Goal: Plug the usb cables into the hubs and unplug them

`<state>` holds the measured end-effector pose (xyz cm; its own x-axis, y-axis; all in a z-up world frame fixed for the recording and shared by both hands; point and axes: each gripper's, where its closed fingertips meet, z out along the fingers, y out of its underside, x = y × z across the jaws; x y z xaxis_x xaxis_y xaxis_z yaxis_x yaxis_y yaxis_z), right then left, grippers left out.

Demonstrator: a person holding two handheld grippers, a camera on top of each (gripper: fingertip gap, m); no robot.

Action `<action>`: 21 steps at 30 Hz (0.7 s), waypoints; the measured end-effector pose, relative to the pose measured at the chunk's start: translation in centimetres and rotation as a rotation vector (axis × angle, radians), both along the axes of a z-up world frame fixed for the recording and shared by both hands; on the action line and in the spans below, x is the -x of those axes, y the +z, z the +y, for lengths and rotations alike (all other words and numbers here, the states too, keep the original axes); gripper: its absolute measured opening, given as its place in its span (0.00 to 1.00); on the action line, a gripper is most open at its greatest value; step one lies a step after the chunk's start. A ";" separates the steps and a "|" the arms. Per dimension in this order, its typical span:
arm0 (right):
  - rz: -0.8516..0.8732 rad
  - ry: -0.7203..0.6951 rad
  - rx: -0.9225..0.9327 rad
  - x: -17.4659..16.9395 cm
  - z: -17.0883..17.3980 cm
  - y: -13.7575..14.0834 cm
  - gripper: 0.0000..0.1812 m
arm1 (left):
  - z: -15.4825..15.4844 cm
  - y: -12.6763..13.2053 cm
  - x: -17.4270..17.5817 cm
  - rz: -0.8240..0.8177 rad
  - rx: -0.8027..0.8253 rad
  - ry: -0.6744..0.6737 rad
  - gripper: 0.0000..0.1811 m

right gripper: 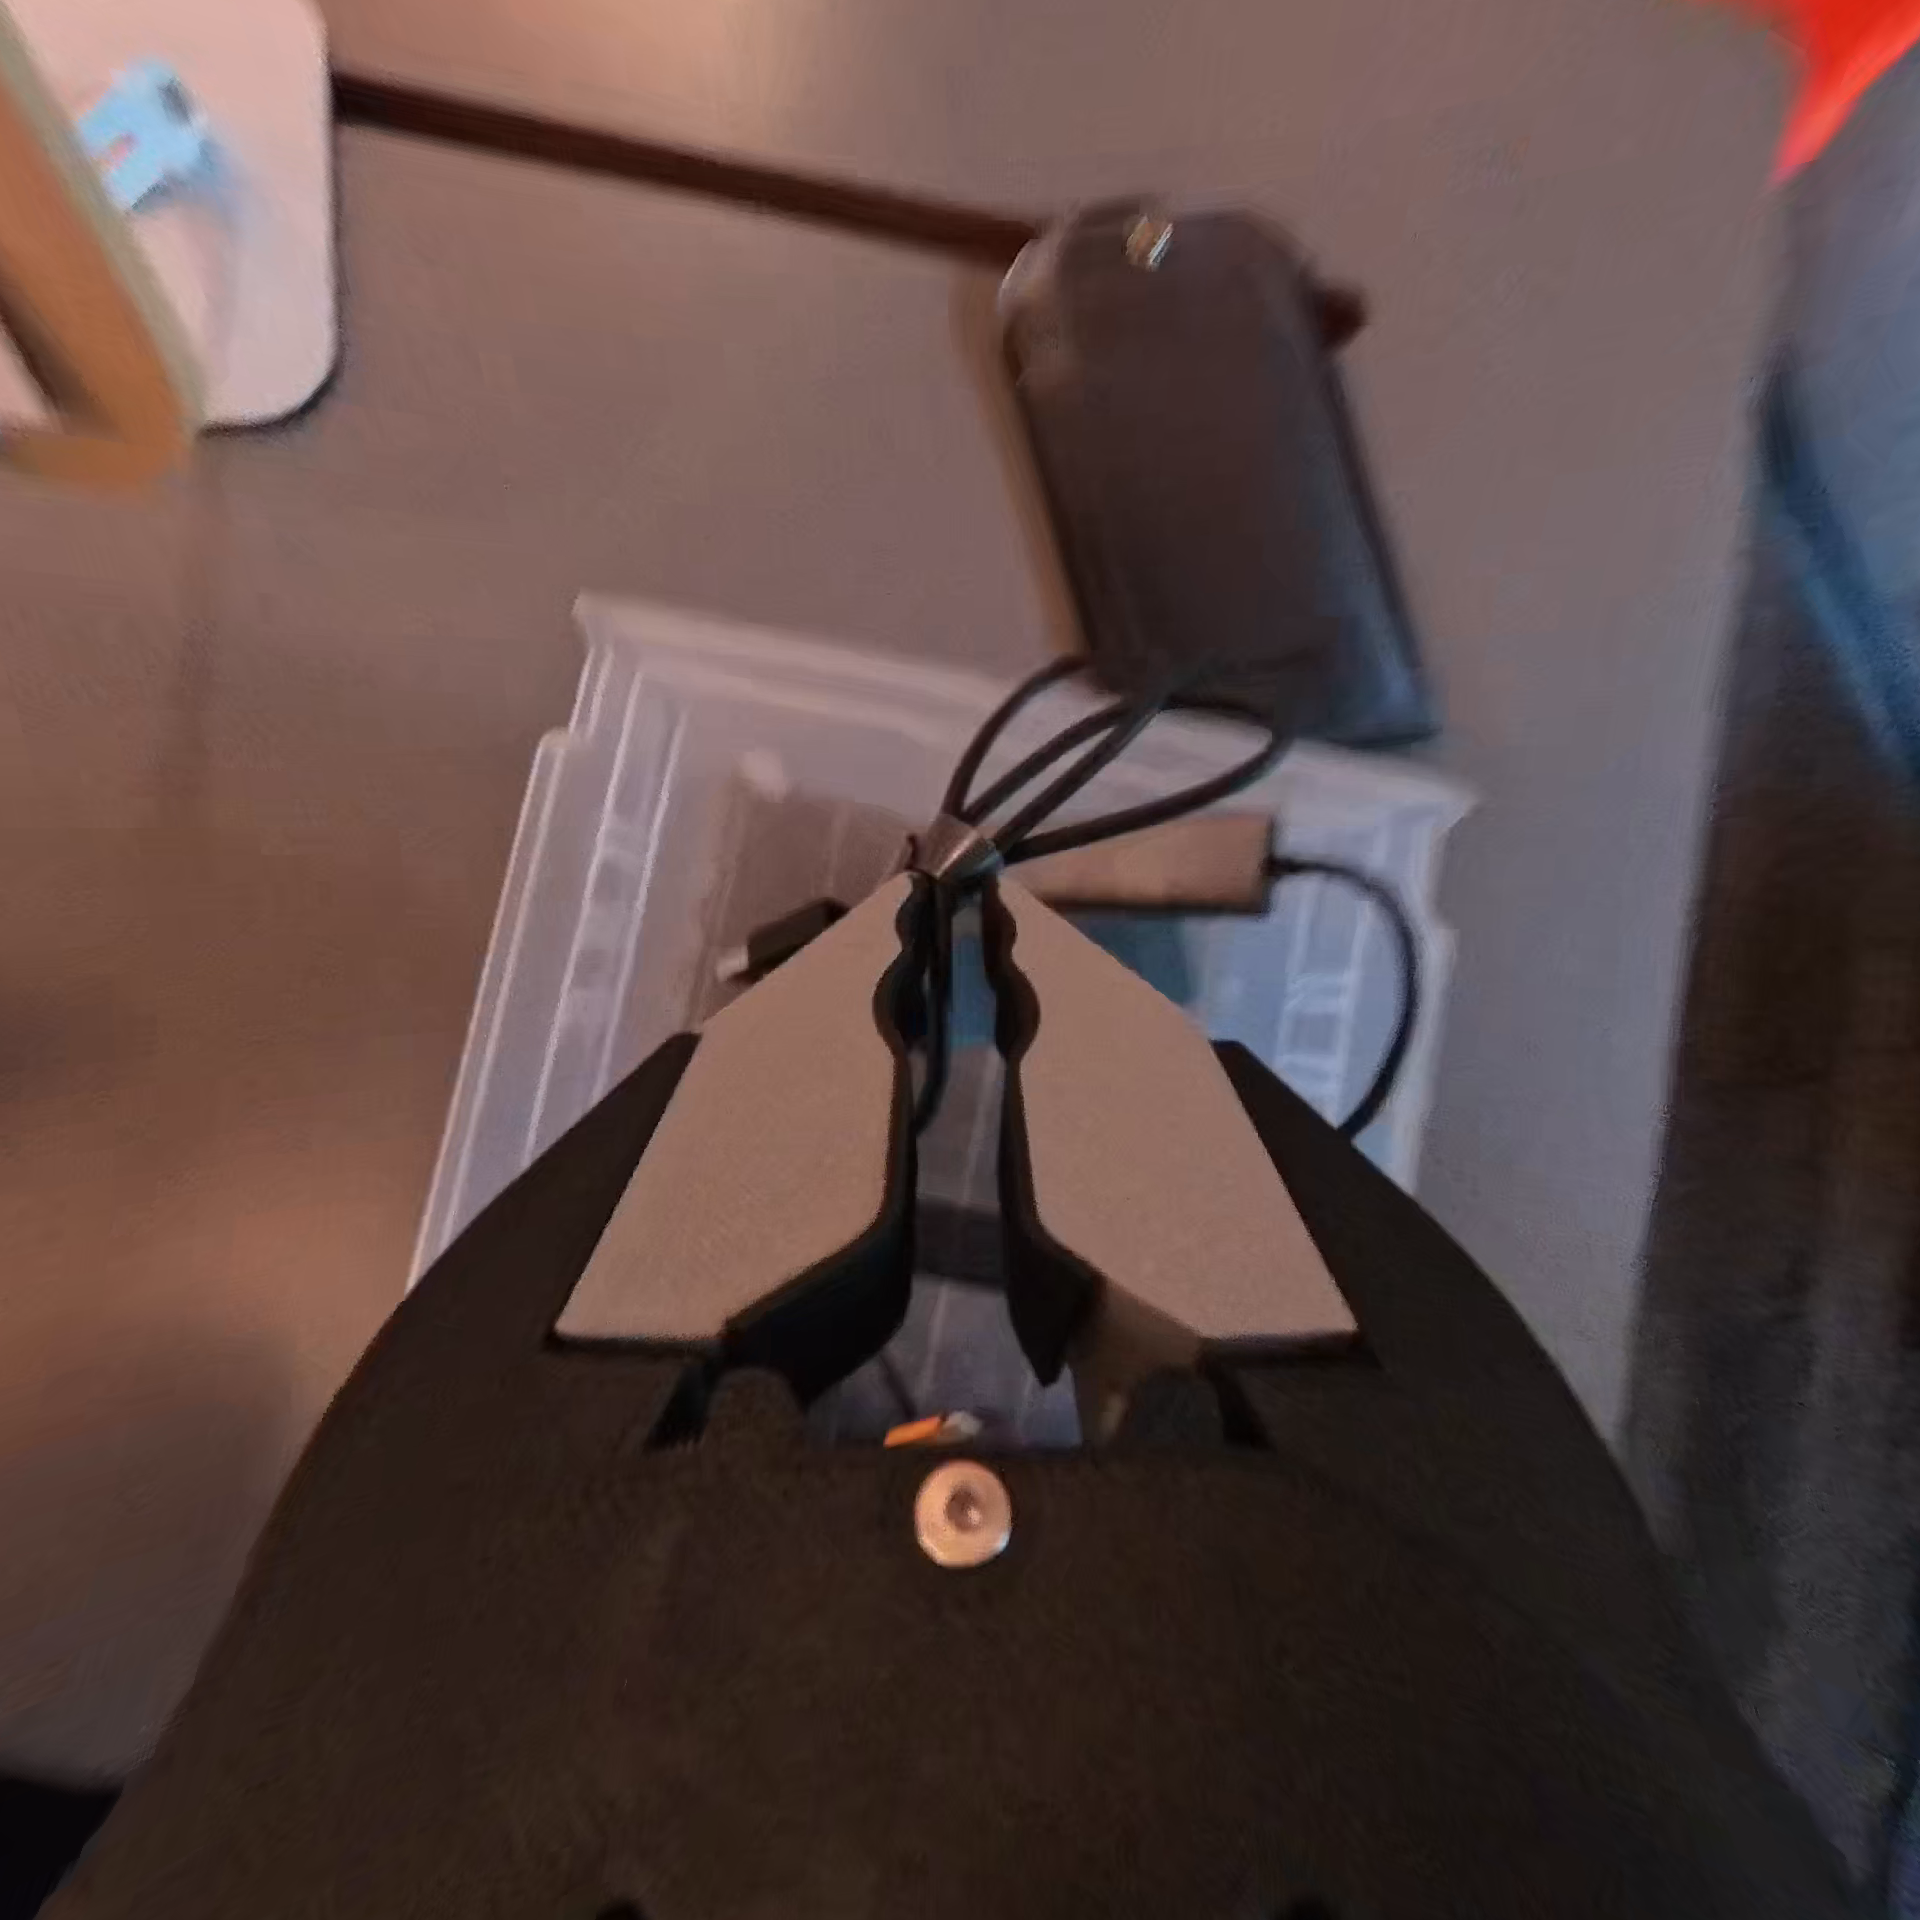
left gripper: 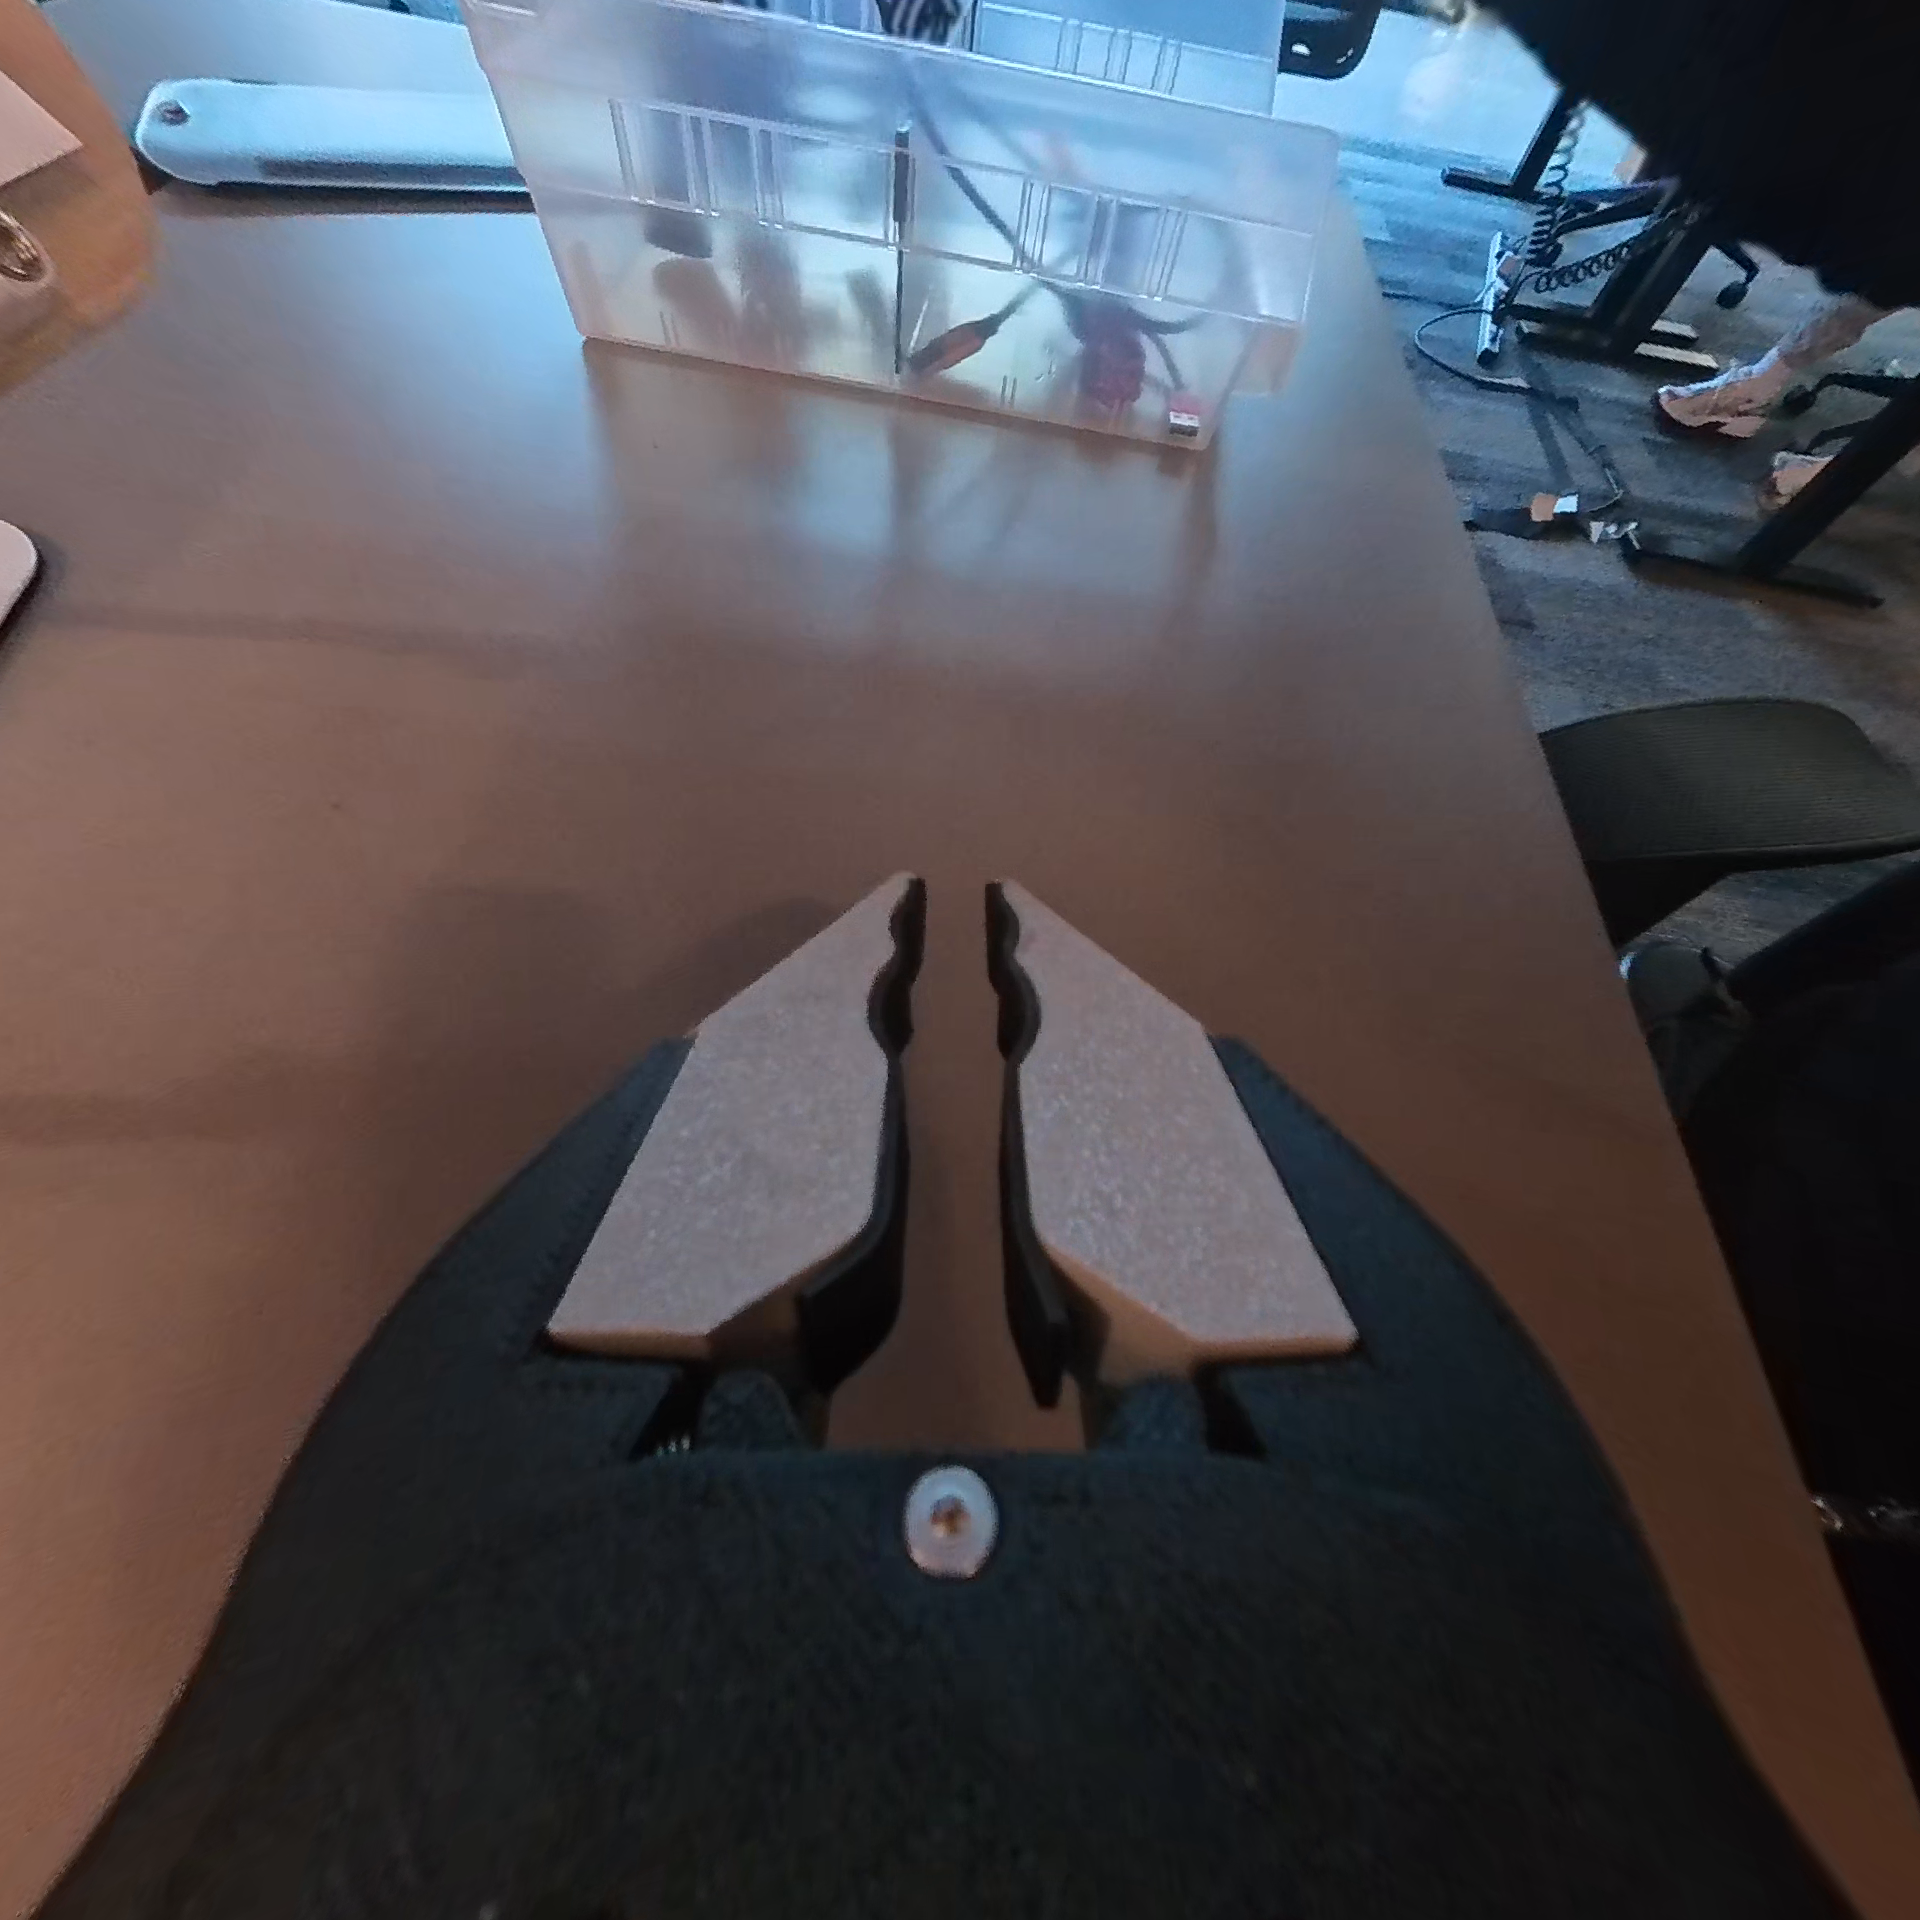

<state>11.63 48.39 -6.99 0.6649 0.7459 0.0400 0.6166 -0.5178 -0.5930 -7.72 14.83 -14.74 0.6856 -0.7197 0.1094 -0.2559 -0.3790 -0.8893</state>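
The left hand-held gripper (left gripper: 954, 894) hovered low over the brown glossy tabletop (left gripper: 727, 675), its two tan fingers spread a little with nothing between them. Far ahead of it stood the frosted clear plastic box (left gripper: 914, 260); through its cloudy wall the thin dark cables (left gripper: 966, 332) showed only as smeared shapes, and a small red plug (left gripper: 1184, 416) lay at its near right corner.

Only the right wrist view looked down into that box from above. There the right hand-held gripper (right gripper: 954, 894) was pressed together on a bundle of thin black cables (right gripper: 1049, 769), pinching it just below a small grey band (right gripper: 951, 847). A grey flat hub (right gripper: 1174, 862) lay inside the box, and a dark grey oblong device (right gripper: 1195, 468) rested beyond the box. This view was blurred, so I could not tell whether any plug sat in the hub.
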 end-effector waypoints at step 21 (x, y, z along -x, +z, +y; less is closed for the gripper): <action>0.273 0.435 -0.077 11.0 -13.1 5.9 0.28 | 0.3 -1.7 0.1 0.065 0.041 0.014 0.05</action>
